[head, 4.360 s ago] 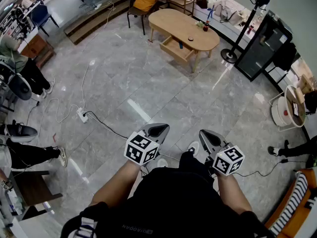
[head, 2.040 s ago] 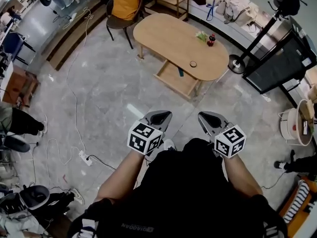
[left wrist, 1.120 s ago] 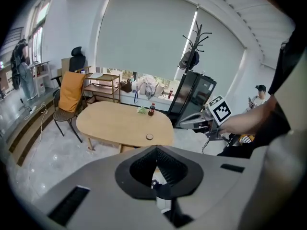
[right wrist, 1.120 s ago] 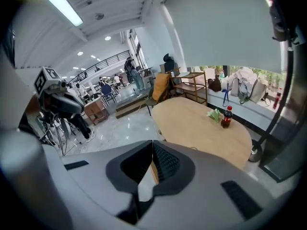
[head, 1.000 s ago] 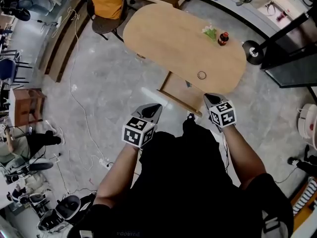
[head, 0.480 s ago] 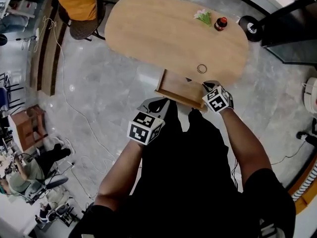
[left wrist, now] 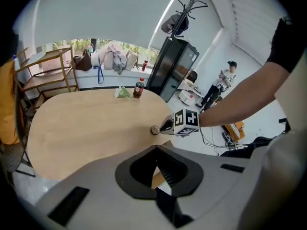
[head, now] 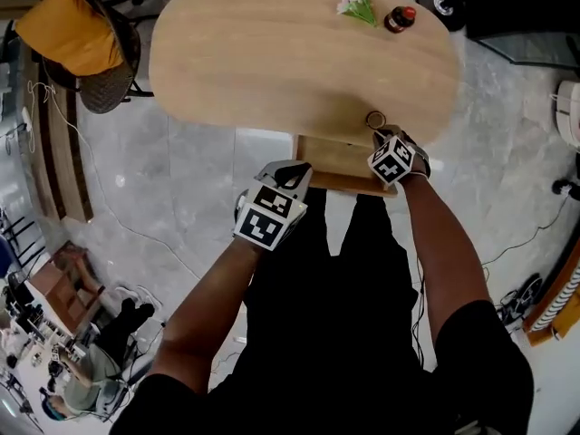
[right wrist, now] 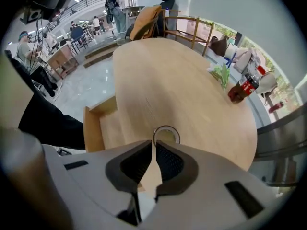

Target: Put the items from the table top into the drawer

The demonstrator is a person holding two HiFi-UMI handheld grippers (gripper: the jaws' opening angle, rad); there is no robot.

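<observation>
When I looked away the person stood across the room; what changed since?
The person walked up to the table; the right claw reached forward to the ring at its edge, shut, holding nothing. The left claw hangs back, shut; ring, bottle, flowers and open drawer stayed put.

ring: small round band, flat at near edge of table top | bottle: dark, red cap, upright at far edge | green sprig: lying just beside bottle | drawer: wooden, pulled open below ring
</observation>
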